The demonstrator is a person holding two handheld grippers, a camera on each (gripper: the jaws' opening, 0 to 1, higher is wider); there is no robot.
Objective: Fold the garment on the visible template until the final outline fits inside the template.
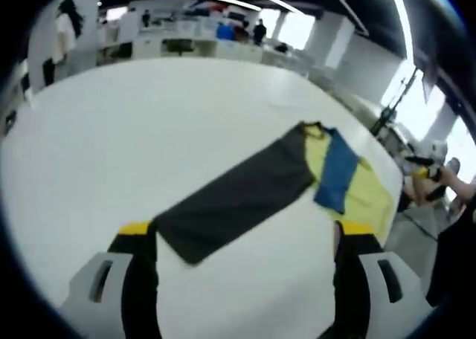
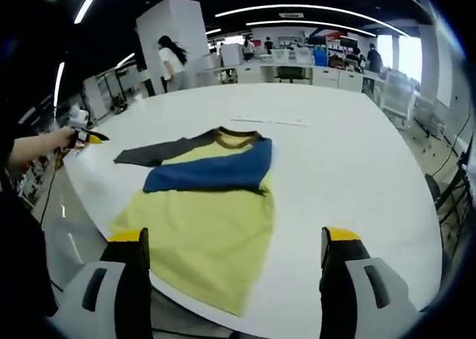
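Grey sleeve [image 1: 230,205] lying lengthwise toward my left tool [image 1: 245,246], nearer than right tool [image 2: 234,253]; both gaping wide, holding nothing.

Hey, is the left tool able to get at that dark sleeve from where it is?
Probably yes. The left tool is open, and the dark sleeve ends flat between its jaws on the white table, nothing covering it.
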